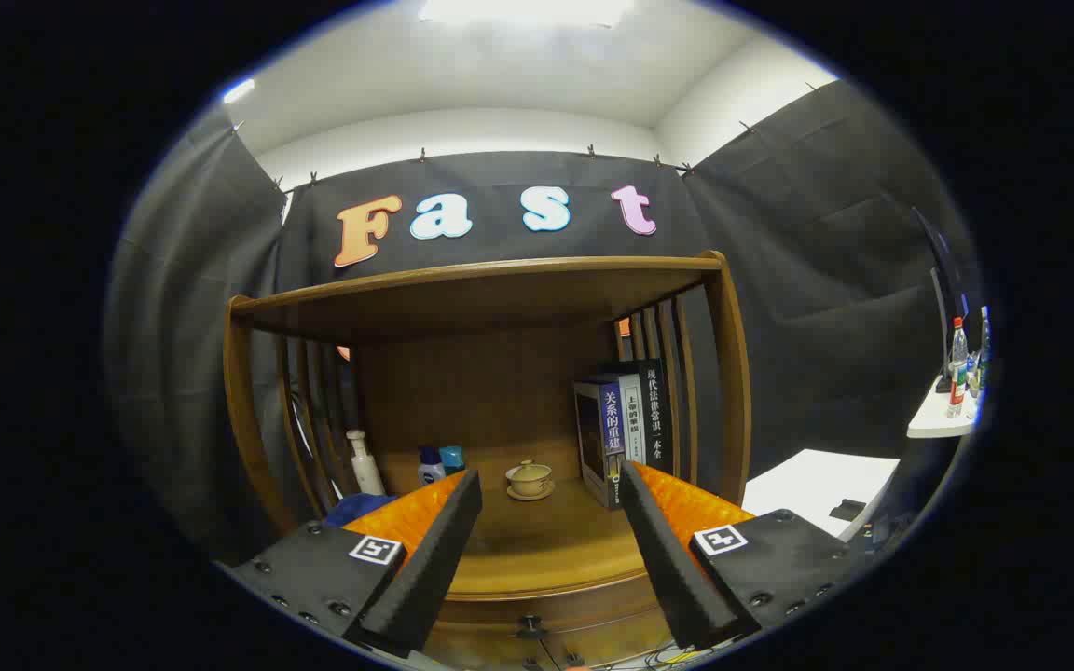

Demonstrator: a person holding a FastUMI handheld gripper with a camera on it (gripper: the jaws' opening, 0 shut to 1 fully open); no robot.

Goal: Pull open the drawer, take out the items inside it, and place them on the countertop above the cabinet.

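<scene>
My gripper (551,485) is open, its two fingers spread wide with nothing between them. They hover in front of a wooden cabinet (490,280). Just below and between the fingers is the drawer front (546,623) with a small dark knob (531,624); the drawer looks closed. Above it lies the wooden countertop (546,550). The drawer's inside is hidden.
On the countertop stand a small lidded teacup on a saucer (530,480), several upright books (626,431), a white bottle (365,463) and two small bottles (440,462). A blue cloth (355,509) lies behind the left finger. A white table (817,485) is to the right.
</scene>
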